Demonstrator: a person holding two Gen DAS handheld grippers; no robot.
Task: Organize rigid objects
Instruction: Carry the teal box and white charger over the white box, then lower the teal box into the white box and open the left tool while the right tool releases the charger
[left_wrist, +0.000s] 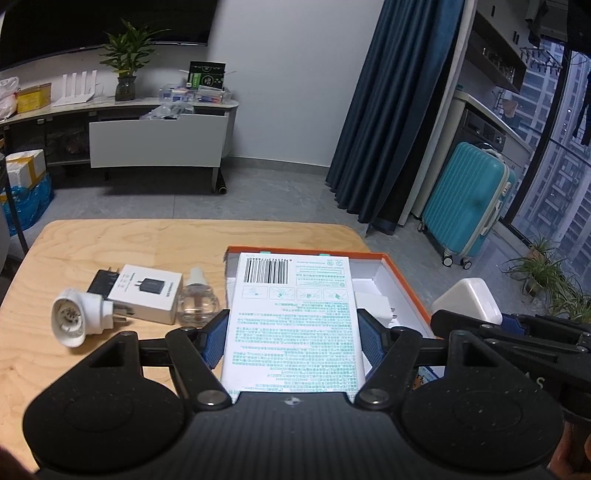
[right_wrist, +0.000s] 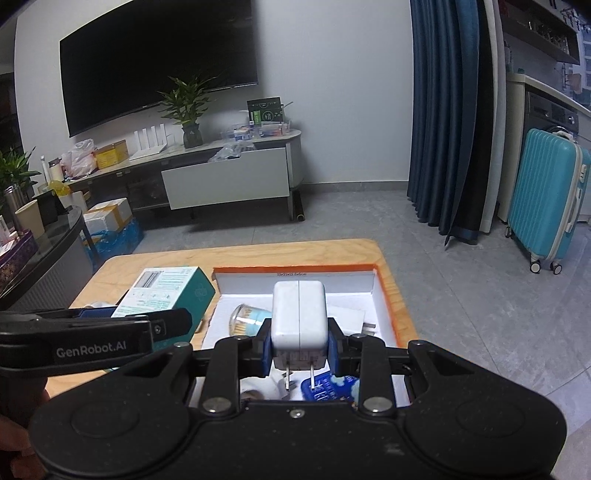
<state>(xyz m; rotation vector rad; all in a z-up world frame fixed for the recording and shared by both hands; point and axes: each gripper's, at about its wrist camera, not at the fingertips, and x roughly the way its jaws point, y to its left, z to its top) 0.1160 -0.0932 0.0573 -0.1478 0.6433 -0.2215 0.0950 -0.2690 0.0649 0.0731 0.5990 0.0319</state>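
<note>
Your right gripper (right_wrist: 298, 349) clamps the white plastic plug adapter (right_wrist: 299, 317) above the orange-rimmed cardboard tray (right_wrist: 388, 295); your left gripper (left_wrist: 291, 339) pinches the white-and-teal printed carton (left_wrist: 293, 317) beside it. Lowering both together risks a collision. That tray sits on a pale plywood table (left_wrist: 110, 243), living room behind.

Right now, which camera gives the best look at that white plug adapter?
The right wrist view: the white plug adapter fills the centre, clamped in the right gripper, prongs visible. The left wrist view catches only its top at the right edge, behind the gripper's fingers.
</note>
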